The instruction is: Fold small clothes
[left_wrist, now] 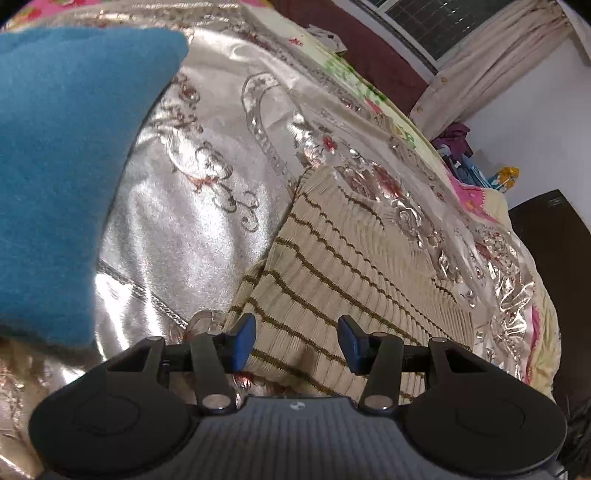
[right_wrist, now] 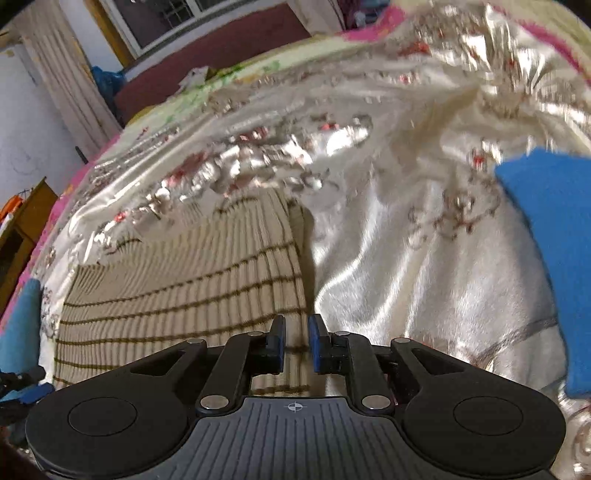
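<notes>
Nearest to us in the left wrist view, our left gripper (left_wrist: 296, 341) has its blue-padded fingers (left_wrist: 243, 341) spread apart with nothing between them, hovering over the near edge of the striped knit garment (left_wrist: 354, 254), a cream ribbed piece with thin olive-brown lines that lies flat on the bed. In the right wrist view, our right gripper (right_wrist: 296, 345) has its fingers (right_wrist: 279, 343) drawn close together with a narrow gap; the garment's (right_wrist: 184, 280) right edge shows through that gap, and we cannot tell whether the pads pinch it. The garment fills the lower left of that frame. Beneath it spreads a shiny silver bedspread (left_wrist: 207, 206) with embossed floral scrolls. A blue cloth (left_wrist: 62, 155) fills the upper left of the left view and shows at the right edge of the other (right_wrist: 554, 258). Farther off we see a cream curtain (left_wrist: 491, 51) and a window (left_wrist: 439, 18).
</notes>
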